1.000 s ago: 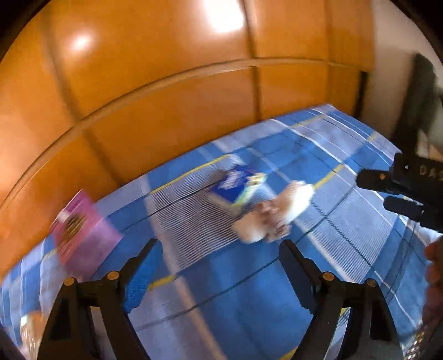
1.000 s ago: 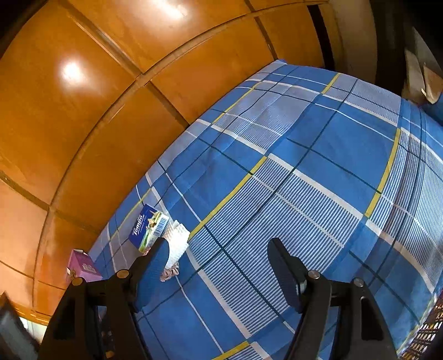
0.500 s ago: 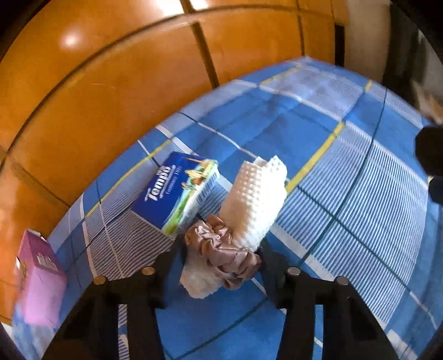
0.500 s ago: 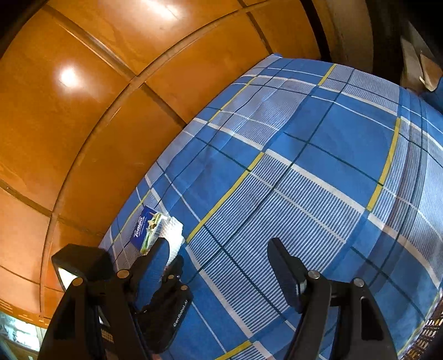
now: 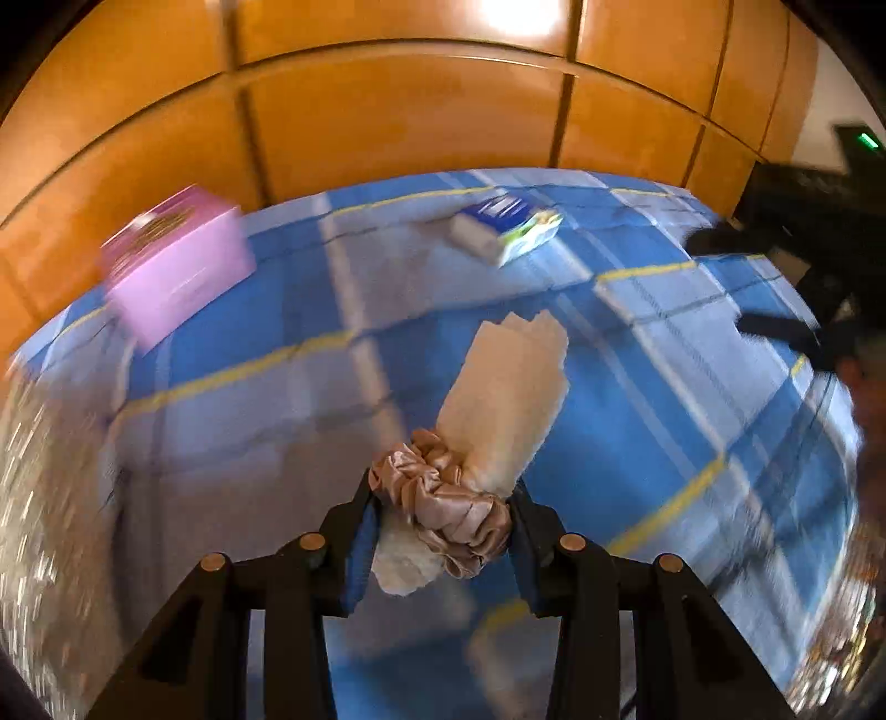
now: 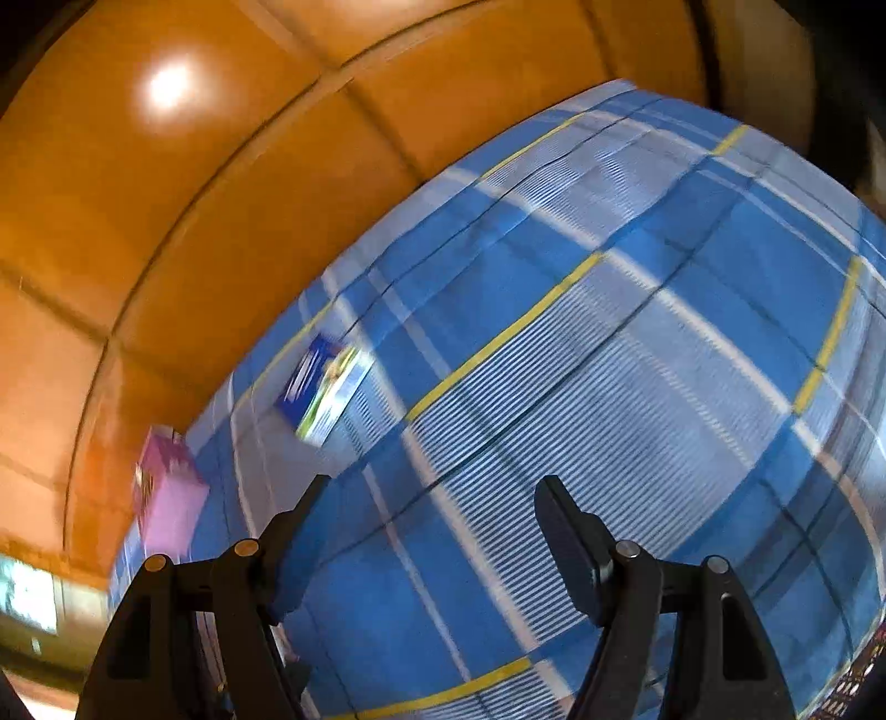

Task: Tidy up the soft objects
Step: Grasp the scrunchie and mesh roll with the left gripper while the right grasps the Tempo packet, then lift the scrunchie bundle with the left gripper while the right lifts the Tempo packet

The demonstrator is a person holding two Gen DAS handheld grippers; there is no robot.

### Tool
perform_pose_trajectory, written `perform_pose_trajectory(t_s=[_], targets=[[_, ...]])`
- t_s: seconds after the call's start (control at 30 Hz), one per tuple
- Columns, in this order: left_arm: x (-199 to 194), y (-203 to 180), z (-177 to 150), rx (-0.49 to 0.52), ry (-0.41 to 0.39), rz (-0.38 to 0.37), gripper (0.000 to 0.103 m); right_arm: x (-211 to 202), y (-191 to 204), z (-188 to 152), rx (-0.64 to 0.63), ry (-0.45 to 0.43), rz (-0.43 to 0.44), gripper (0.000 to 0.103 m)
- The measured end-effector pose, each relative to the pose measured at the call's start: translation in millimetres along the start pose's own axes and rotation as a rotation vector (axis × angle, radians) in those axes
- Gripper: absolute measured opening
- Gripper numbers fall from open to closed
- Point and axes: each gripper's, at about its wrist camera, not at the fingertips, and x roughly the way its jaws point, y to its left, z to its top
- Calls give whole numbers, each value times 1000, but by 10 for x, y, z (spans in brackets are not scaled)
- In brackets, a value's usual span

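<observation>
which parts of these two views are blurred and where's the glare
Left wrist view: pink box and tissue pack smeared by motion, scrunchie and white cloth sharp, glare on wood panel. Right wrist view: plaid cloth mildly blurred, glare spot top left.

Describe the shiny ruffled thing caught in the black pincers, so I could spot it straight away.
Look at the blue checked cloth spread below the orange wall panels. Low in the left view, the left gripper pinches a hair scrunchie wrapped around a rolled white cloth. It is the only glossy, gathered, tan-pink piece; the pink box and blue tissue pack are flat-sided.
</observation>
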Motion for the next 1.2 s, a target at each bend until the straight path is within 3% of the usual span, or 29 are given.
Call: perform_pose_trajectory(t_s=[0.13,0.23,0.53,0.73,0.8,0.87,1.0,1.2], targets=[[-126,238,-302,-12,-8,9,42,197,274,3,-86,70,-6,75],[-187,366,-442,-11,-22,6,42,468,502,155,-111,92,-41,81],[-242,388,-593,-21,-64,-27,42,1157,815,612,57,87,-141,83],[-237,376,-602,-19,-79,-29,42,1354,1003,730,34,48,-260,85],[-246,378,-618,-21,-82,-31,42,1422,1084,732,-37,62,-308,85],[-250,378,-630,-21,-86,-32,42,1456,1208,677,-176,87,-342,74],[-252,373,-644,-19,-92,-30,42,1328,1289,475,-398,150,-308,65],[-256,363,-666,-20,-98,-24,42,909,879,63,-566,279,-325,65]])
